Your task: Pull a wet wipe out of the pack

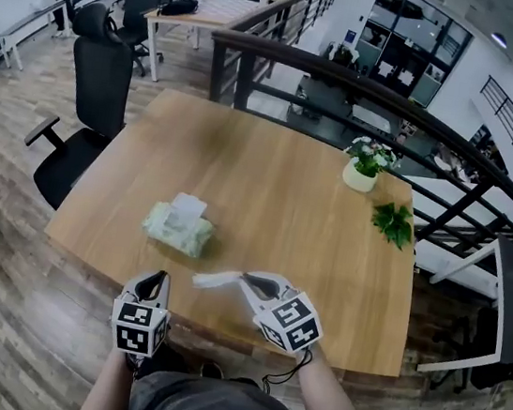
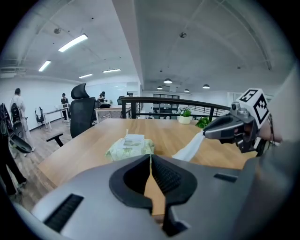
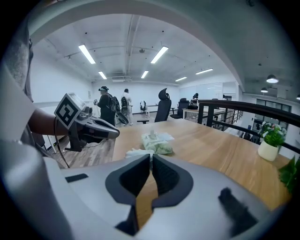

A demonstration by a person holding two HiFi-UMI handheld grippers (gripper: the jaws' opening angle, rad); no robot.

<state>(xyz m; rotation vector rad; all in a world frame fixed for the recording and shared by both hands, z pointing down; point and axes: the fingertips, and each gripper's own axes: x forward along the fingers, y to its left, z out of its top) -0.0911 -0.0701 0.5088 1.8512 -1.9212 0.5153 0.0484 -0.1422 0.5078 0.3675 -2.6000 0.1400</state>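
In the head view, one wet wipe pack (image 1: 178,228) lies on the wooden table (image 1: 285,203) with its top flap raised. One wet wipe (image 1: 215,280) hangs clear of the pack near the table's front edge, pinched at one end by the right gripper (image 1: 246,278). The left gripper (image 1: 163,277) is just beside it and carries nothing. One potted plant (image 1: 366,164) and one green sprig (image 1: 393,223) sit toward the far right corner. In the left gripper view, its jaws are pressed together with nothing between them; the pack lies ahead, and to the right the wipe trails from the other gripper's tip. In the right gripper view, the jaws are clamped on the white wipe, whose bunched edge shows just past the tips, with the pack beyond. I judge the pull to be finished. The next move calls for carrying the wipe clear and setting it down, and perhaps closing the flap.
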